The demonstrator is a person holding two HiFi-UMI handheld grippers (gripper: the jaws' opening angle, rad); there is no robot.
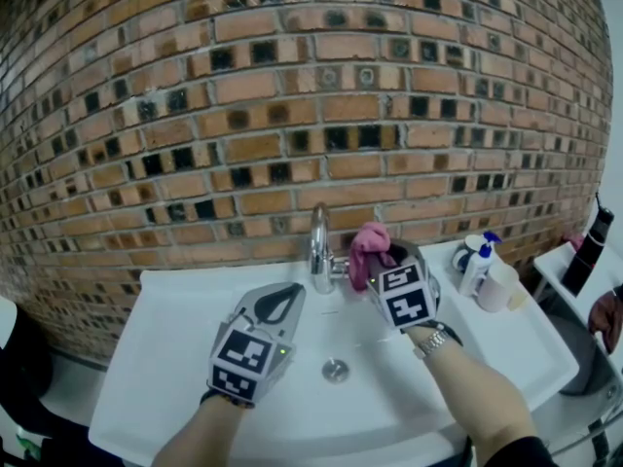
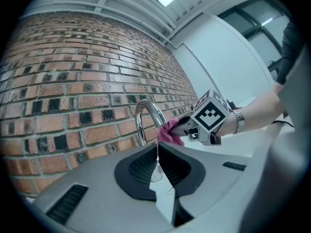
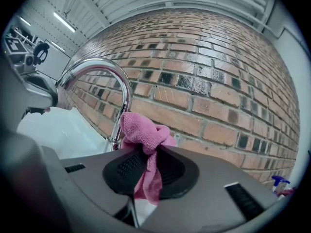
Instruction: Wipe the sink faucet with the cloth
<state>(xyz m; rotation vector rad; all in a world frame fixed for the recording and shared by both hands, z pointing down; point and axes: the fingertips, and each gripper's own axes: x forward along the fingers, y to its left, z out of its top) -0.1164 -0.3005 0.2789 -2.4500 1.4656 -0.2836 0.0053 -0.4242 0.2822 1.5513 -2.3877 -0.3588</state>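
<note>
A curved chrome faucet (image 1: 318, 246) rises from the back rim of the white sink (image 1: 195, 377) against a brick wall. My right gripper (image 1: 382, 263) is shut on a pink cloth (image 1: 369, 247), which bunches just right of the faucet's neck; whether it touches the metal I cannot tell. In the right gripper view the cloth (image 3: 144, 142) sits pinched between the jaws beside the faucet (image 3: 109, 89). My left gripper (image 1: 289, 295) hovers over the basin in front of the faucet, shut and empty. The left gripper view shows the faucet (image 2: 148, 118) and cloth (image 2: 168, 132) ahead.
A soap pump bottle (image 1: 477, 261) and white containers (image 1: 498, 285) stand on the sink's right rim. The drain (image 1: 335, 370) sits in the basin's middle. A dark bottle (image 1: 589, 251) stands on a shelf at far right.
</note>
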